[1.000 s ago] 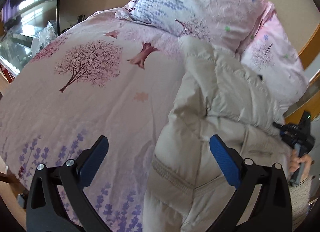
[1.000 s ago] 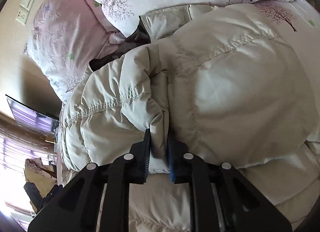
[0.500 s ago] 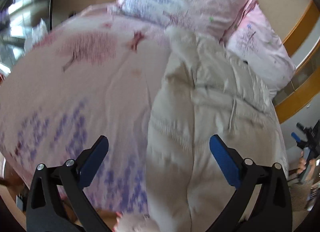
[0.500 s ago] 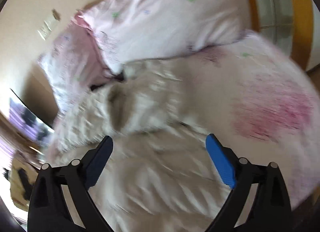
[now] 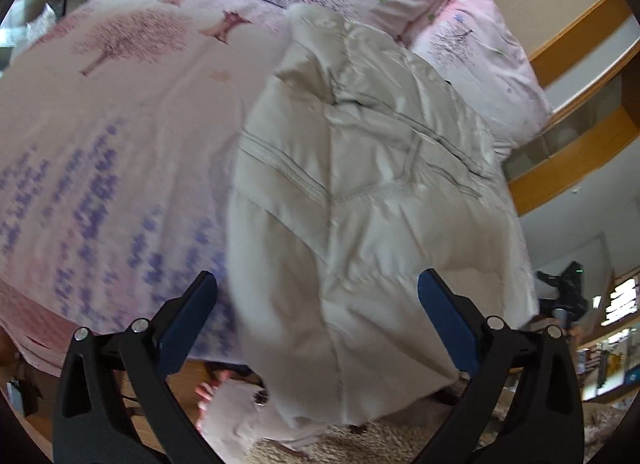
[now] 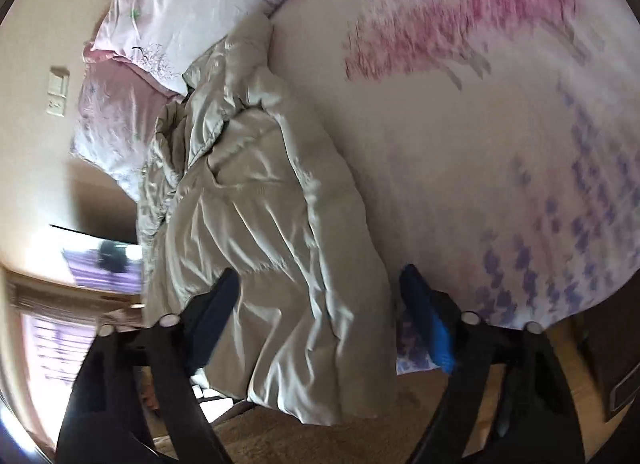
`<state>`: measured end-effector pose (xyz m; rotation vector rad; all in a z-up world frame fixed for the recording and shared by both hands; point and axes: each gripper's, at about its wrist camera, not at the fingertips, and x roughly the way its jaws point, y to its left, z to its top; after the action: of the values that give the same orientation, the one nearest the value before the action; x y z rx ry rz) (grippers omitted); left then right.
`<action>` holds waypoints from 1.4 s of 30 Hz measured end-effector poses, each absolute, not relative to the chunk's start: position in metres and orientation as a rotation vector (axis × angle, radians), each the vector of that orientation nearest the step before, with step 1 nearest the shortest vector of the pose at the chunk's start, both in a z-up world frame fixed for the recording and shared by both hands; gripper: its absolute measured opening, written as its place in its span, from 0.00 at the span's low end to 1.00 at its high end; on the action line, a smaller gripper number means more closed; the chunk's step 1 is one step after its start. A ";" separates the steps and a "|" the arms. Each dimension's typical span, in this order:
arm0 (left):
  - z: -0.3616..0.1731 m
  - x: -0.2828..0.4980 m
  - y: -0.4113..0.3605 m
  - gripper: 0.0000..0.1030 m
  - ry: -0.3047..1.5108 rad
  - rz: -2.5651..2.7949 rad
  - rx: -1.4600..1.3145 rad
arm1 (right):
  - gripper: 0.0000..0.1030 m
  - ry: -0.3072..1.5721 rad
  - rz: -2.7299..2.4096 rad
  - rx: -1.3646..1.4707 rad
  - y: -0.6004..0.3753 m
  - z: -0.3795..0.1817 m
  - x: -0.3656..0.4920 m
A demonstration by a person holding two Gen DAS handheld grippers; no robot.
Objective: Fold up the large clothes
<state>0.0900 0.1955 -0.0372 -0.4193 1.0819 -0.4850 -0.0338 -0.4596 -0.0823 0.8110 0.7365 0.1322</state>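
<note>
Left wrist view: the left tool is spread wide with nothing between its blue pads, raised above a cream puffer jacket. The jacket lies lengthwise on the right part of a bed covered in pink fabric printed with trees and purple flowers. Its far end reaches the pink pillows at the headboard, and its near end hangs over the foot of the bed. At the right edge, beyond the jacket, the right tool shows small and dark.

Right wrist view: the right tool is also spread wide and holds nothing. The jacket, crumpled and creased, runs from the pillows towards the camera along the left part of the bed, its near end drooping past the bed's edge between the pads.
</note>
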 end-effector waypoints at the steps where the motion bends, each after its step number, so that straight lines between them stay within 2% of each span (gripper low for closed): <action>1: -0.038 0.090 0.194 0.95 1.082 -0.493 -0.427 | 0.70 0.744 0.158 0.823 -0.459 -0.086 -0.033; 4: -0.038 0.087 0.191 0.87 1.090 -0.520 -0.442 | 0.65 0.737 0.217 0.833 -0.456 -0.091 -0.035; 9: -0.038 0.085 0.191 0.75 1.099 -0.516 -0.455 | 0.65 0.736 0.272 0.820 -0.450 -0.096 -0.035; 17: -0.043 0.082 0.208 0.61 1.098 -0.506 -0.544 | 0.64 0.738 0.362 0.798 -0.437 -0.099 -0.037; 24: -0.048 0.070 0.212 0.60 1.116 -0.551 -0.630 | 0.59 0.740 0.438 0.775 -0.418 -0.099 -0.036; 26: -0.049 0.066 0.210 0.58 1.123 -0.562 -0.639 | 0.51 0.744 0.455 0.772 -0.413 -0.101 -0.034; 32: -0.049 0.063 0.203 0.33 1.135 -0.552 -0.630 | 0.34 0.716 0.450 0.774 -0.407 -0.100 -0.034; 33: -0.047 0.062 0.202 0.28 1.131 -0.550 -0.621 | 0.33 0.704 0.444 0.768 -0.406 -0.098 -0.035; 36: -0.040 0.063 0.198 0.19 1.104 -0.545 -0.591 | 0.27 0.666 0.426 0.741 -0.403 -0.089 -0.038; 42: -0.025 0.067 0.201 0.14 1.036 -0.535 -0.585 | 0.21 0.554 0.387 0.663 -0.392 -0.061 -0.048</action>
<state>0.0672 0.2014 -0.0252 -0.5850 1.0359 -0.5350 -0.0481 -0.3916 -0.0606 0.6629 0.5540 0.3869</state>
